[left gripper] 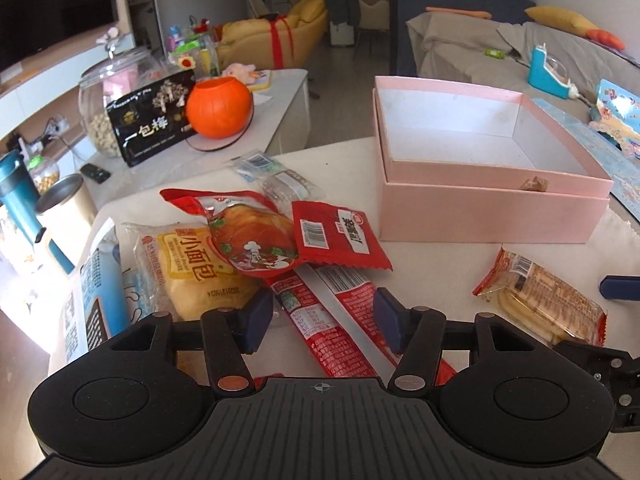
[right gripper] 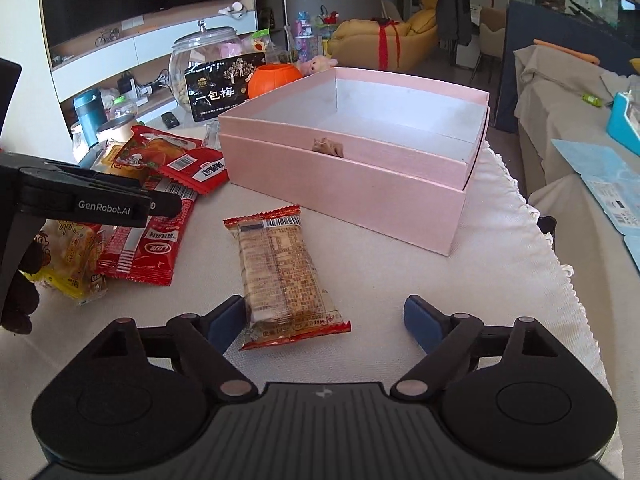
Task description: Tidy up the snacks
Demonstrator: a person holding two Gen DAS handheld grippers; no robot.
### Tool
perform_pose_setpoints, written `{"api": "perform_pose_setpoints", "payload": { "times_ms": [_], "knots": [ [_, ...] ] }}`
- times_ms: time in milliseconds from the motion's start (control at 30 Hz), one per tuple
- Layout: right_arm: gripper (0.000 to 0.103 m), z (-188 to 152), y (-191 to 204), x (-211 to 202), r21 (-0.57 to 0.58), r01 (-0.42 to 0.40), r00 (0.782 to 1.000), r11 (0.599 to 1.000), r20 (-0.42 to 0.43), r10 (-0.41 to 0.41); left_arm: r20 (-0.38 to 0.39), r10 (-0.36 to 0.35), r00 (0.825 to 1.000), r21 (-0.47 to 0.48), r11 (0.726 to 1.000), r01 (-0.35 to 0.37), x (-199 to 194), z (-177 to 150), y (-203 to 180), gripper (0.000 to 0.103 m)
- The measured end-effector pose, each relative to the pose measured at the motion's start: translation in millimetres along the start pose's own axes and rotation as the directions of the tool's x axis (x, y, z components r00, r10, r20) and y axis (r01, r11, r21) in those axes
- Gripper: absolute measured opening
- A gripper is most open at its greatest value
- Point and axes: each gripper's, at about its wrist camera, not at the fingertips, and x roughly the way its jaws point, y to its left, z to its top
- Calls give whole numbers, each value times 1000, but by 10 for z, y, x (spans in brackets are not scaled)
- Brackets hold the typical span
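A pink open box (left gripper: 492, 208) (right gripper: 344, 184) stands on the white table, with one small brown snack (right gripper: 328, 146) inside. My left gripper (left gripper: 322, 318) is open, its fingers either side of long red sausage packs (left gripper: 320, 320). Beyond them lie a red snack packet (left gripper: 336, 240), a chicken-leg packet (left gripper: 252, 240) and a small bread bag (left gripper: 192, 268). My right gripper (right gripper: 324, 320) is open around the near end of a clear cracker packet (right gripper: 284, 276) (left gripper: 540, 296) that lies flat on the table.
A black plum bag (left gripper: 152, 120), an orange pumpkin pot (left gripper: 219, 109) and a glass jar (left gripper: 108, 92) stand behind the pile. A teal bottle (left gripper: 20, 204) and a steel cup (left gripper: 68, 208) are at far left. The table's fringed edge (right gripper: 532, 216) runs along the right.
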Motion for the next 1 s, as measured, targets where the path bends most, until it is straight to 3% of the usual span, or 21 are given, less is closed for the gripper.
{"api": "perform_pose_setpoints", "payload": {
  "times_ms": [67,133,233,300,433,500,567,667,733,800,1000],
  "knots": [
    [87,2,-23,-4,13,-10,1000,1000,4,10,6,-26,1000,13,1000,26,-52,-56,-27,56],
    [87,6,-67,-19,37,-18,1000,999,12,18,7,-98,995,19,995,98,-118,-138,-55,55],
    [87,12,-185,-51,112,-10,1000,994,28,7,-9,-228,974,50,972,228,-219,-265,-103,54],
    [87,17,-286,-69,168,-17,999,986,35,11,-28,-258,966,53,964,259,-272,-302,-112,52],
    [87,18,-389,-77,228,-21,999,973,44,11,0,-182,983,-17,983,182,-430,-308,-109,49],
    [87,20,-397,-78,234,-9,999,972,48,-2,10,-190,982,-100,977,190,-468,-267,-113,49],
    [87,28,-399,-89,239,0,998,971,58,-14,0,-192,981,-124,974,190,-421,-216,-193,50],
    [87,30,-421,-143,239,21,996,971,84,-42,-50,-108,993,-21,994,107,-273,-180,-475,50],
    [87,24,-439,-186,235,40,993,971,101,-66,-54,-84,995,52,995,87,-201,-196,-652,74],
    [87,20,-460,-202,235,54,991,970,109,-82,-61,-73,995,91,993,79,-157,-201,-767,85],
    [87,7,-520,-166,257,48,993,965,95,-75,-52,-67,996,74,995,71,-159,-218,-722,85]
  ]
}}
